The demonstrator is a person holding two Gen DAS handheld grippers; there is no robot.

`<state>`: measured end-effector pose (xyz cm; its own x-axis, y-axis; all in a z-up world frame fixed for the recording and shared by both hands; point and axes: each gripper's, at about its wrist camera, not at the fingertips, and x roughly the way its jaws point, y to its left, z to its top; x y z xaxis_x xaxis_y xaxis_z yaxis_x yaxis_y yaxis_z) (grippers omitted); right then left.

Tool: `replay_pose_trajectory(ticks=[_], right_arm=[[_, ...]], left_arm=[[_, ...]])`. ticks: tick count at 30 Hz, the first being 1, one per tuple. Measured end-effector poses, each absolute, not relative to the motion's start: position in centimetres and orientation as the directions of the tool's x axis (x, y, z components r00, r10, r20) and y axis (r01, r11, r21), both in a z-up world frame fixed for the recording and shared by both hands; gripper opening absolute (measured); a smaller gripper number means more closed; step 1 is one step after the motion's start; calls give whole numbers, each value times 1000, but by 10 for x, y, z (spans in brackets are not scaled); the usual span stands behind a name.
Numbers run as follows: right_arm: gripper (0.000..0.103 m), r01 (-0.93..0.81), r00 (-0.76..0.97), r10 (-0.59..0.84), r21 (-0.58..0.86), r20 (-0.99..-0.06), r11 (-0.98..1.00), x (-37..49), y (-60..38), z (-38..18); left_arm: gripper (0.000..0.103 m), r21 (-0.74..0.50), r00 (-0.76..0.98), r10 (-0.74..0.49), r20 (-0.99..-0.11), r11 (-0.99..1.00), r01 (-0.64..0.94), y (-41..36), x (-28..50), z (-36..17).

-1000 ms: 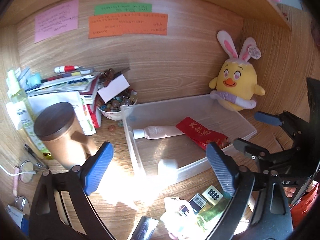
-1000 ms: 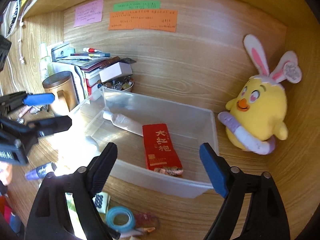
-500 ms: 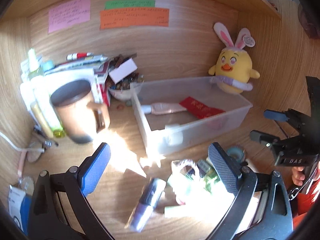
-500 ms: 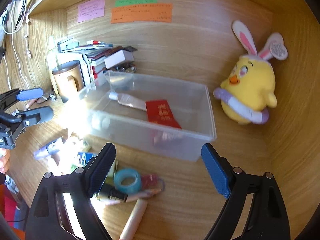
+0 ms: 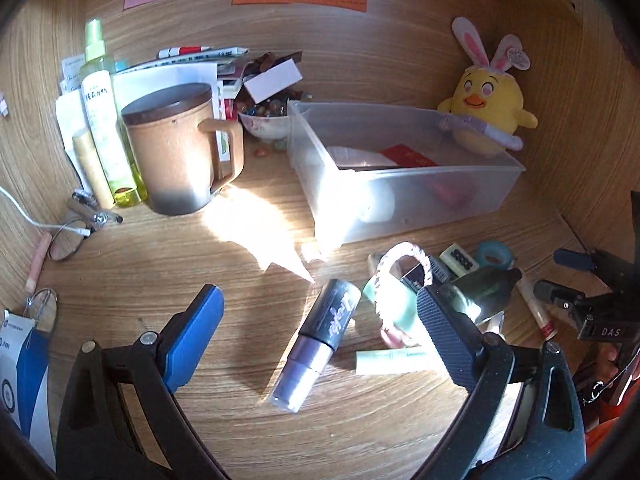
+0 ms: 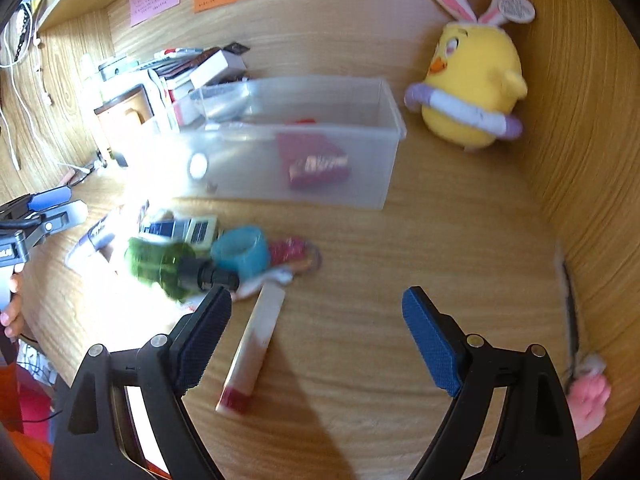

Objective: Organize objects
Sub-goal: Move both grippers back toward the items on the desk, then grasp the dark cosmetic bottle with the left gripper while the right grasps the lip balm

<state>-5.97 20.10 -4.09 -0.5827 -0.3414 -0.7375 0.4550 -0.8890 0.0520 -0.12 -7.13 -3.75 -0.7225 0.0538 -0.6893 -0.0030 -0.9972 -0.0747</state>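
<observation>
A clear plastic bin (image 5: pixel 404 188) (image 6: pixel 320 176) stands at the back of the wooden desk with a red envelope (image 5: pixel 408 156) and a white tube in it. Loose items lie in front of it: a dark purple tube (image 5: pixel 320 336), a beaded bracelet (image 5: pixel 404 276), a pale green stick (image 5: pixel 392 360), a green bottle (image 6: pixel 164 264), a blue tape roll (image 6: pixel 240 254) and a white-and-red tube (image 6: pixel 252 348). My left gripper (image 5: pixel 318 294) is open above the purple tube, not touching it. My right gripper (image 6: pixel 316 296) is open over bare desk, its left finger beside the white-and-red tube.
A brown lidded mug (image 5: pixel 176 148), a spray bottle (image 5: pixel 104 112), stacked books and a bowl of beads (image 5: pixel 266 120) crowd the back left. A yellow plush chick (image 6: pixel 472 80) sits right of the bin. Glasses (image 5: pixel 66 236) and a cable lie at the left.
Both grippers have drawn back from the bin and sunk toward the desk, so the loose items in front of it now lie near the fingers. Both stay open.
</observation>
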Motion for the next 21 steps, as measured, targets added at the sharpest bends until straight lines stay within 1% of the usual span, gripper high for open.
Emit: replay_pose_trajectory(ticks=[1,2,3,4,5,7,8,10,11,12,13,15,16,17,18,20,21], right_arm=[[84,458,-575,-343,55,-742,-887,-58,200,-45],[84,461,-570,-345,58,-745,-886,-57,199,-48],[83,462,-568,-348,61,-746,-885,-55,197,-50],[81,463,-566,-349,63,-747,-884,-54,196,-52],[78,465,-564,-352,65,-747,-883,-53,194,-54],[65,468,-555,-356,72,-752,-881,-53,193,-56],[63,464,-562,-352,66,-748,-883,-53,193,-56],[51,465,-559,-360,76,-747,-882,-53,193,-57],[49,465,-559,-364,82,-745,-882,-53,194,-56],[44,462,-559,-364,85,-745,-883,-54,194,-56],[38,461,-561,-362,83,-744,-884,-54,194,-57],[31,456,-567,-355,75,-744,-887,-54,195,-56],[27,454,-569,-351,71,-744,-888,-55,195,-56],[26,453,-571,-349,70,-743,-889,-54,195,-56],[23,451,-573,-349,70,-742,-890,-54,196,-56],[18,442,-579,-344,69,-740,-894,-55,198,-56],[14,439,-581,-341,69,-739,-896,-55,198,-56]], left_arm=[[97,-75,-716,51,-696,-997,2,-73,-2,-41],[90,-77,-708,52,-705,-997,3,-74,-3,-44],[86,-81,-698,55,-714,-997,4,-75,-4,-48],[79,-86,-688,60,-723,-996,3,-76,-6,-51],[76,-94,-677,67,-732,-996,2,-77,-8,-54],[73,-105,-663,73,-745,-994,8,-79,-11,-60],[68,-108,-654,77,-753,-994,8,-79,-12,-61],[66,-115,-653,90,-752,-993,-5,-78,-12,-60],[65,-108,-653,86,-752,-994,-6,-77,-12,-59],[64,-93,-650,76,-757,-996,-8,-75,-14,-59],[61,-80,-644,68,-762,-997,-11,-73,-15,-60],[56,-73,-627,69,-776,-997,-20,-71,-20,-63],[51,-80,-618,78,-783,-996,-24,-71,-23,-64],[49,-90,-609,88,-788,-996,-28,-71,-25,-65],[44,-100,-603,98,-792,-995,-31,-71,-27,-67],[32,-90,-606,86,-791,-996,-23,-71,-28,-67],[28,-92,-605,87,-791,-996,-23,-72,-29,-67]])
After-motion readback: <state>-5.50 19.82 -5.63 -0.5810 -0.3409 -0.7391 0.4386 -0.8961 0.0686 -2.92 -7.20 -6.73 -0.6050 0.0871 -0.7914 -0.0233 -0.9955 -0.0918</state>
